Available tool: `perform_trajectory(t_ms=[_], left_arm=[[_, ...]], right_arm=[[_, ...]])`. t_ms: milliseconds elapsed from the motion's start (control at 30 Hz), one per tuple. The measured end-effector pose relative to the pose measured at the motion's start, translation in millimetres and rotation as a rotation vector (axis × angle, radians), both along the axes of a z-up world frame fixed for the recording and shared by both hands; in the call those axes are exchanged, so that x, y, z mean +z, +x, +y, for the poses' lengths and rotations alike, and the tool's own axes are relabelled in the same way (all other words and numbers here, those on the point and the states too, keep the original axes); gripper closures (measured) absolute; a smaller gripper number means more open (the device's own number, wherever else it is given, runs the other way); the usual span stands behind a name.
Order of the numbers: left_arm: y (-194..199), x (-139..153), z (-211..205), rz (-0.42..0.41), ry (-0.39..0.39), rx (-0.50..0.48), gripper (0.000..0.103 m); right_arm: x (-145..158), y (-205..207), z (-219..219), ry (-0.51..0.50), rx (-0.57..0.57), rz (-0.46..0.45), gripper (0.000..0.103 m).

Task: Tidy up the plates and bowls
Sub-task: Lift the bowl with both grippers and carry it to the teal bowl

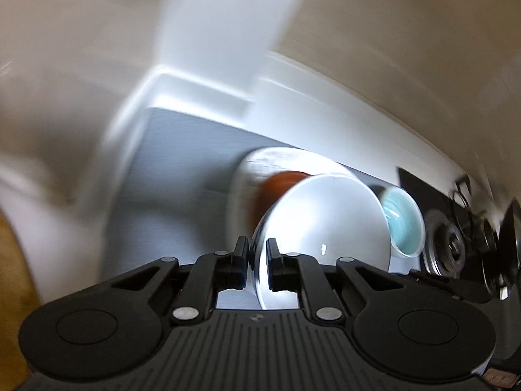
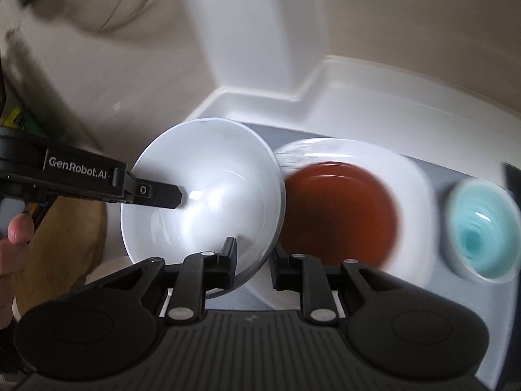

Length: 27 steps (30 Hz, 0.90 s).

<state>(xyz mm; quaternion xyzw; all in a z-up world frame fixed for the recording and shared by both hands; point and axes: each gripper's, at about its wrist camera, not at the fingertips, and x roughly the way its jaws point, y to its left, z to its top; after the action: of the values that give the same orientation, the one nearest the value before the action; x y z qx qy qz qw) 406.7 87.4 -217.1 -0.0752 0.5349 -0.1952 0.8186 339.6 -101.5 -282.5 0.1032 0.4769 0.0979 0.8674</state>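
Two tongs pinch white bowl (image 2: pixel 202 192) rim; bowl empty.

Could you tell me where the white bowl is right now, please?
In the right wrist view the white bowl sits left of centre, gripped at its rim, beside the red-brown dish.

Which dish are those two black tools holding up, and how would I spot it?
Start at the grey mat in the white counter's corner. On it sit a white plate carrying a brown dish and a small blue-lined bowl. Left of these is the white bowl: plain, the largest bowl, tilted, with fingers clamped on its rim from two sides.
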Motion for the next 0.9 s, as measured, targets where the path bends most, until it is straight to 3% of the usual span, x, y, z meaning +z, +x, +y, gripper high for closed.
perform_trajectory(t_ms=[233, 400, 567, 733, 900], left_arm=[[5, -3, -107, 0.038, -0.025, -0.144, 0.091], [14, -4, -169, 0.041, -0.013, -0.211, 0.091], [16, -2, -199, 0.032, 0.015, -0.232, 0.091], [19, 11, -203, 0.013, 0.044, -0.241, 0.091], [26, 5, -217, 0.017, 0.072, -0.222, 0.091]], right_arm=[[30, -29, -93, 0.022, -0.207, -0.062, 0.083], [32, -39, -146, 0.029, -0.294, -0.083, 0.083], [24, -39, -179, 0.032, -0.332, -0.091, 0.083], [17, -38, -200, 0.067, -0.348, -0.091, 0.083], [5, -31, -215, 0.096, -0.351, -0.081, 0.083]])
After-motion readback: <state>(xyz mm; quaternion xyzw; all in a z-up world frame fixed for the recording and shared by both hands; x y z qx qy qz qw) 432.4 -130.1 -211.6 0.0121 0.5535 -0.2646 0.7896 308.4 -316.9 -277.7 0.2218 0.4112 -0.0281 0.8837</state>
